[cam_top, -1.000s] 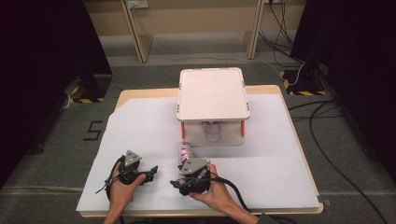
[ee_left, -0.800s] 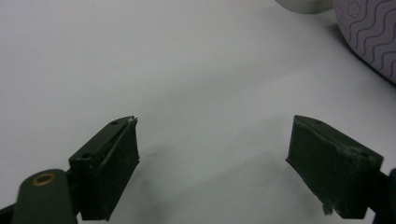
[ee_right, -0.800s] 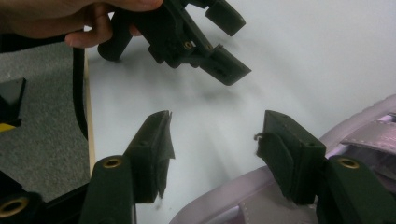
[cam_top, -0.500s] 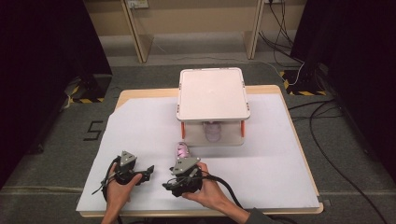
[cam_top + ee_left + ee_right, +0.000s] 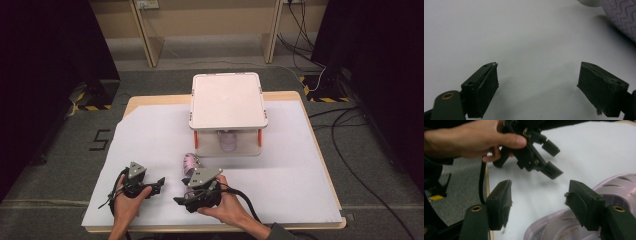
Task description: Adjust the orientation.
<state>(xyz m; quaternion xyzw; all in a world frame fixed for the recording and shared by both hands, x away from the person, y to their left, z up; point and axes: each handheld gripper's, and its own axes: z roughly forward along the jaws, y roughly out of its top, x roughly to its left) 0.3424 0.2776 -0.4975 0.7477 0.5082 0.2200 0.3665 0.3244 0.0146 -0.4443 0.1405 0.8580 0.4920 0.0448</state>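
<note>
The right gripper [image 5: 539,188] has its jaws apart, and they have just been opening; nothing is pressed between them. The pink sandal [image 5: 554,230] lies on the white sheet [image 5: 584,147], just beside its right jaw. Ahead of it, the left gripper [image 5: 551,160] hangs over the sheet, its jaws also apart and empty. Beyond both grippers stands a white box [image 5: 227,100].

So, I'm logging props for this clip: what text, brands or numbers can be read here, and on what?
"Hello Kitty": gold script on the insole of the pink shoe, right gripper view.
"5": dark mark on the grey floor left of the table, high view.
Nothing else carries readable text.
</note>
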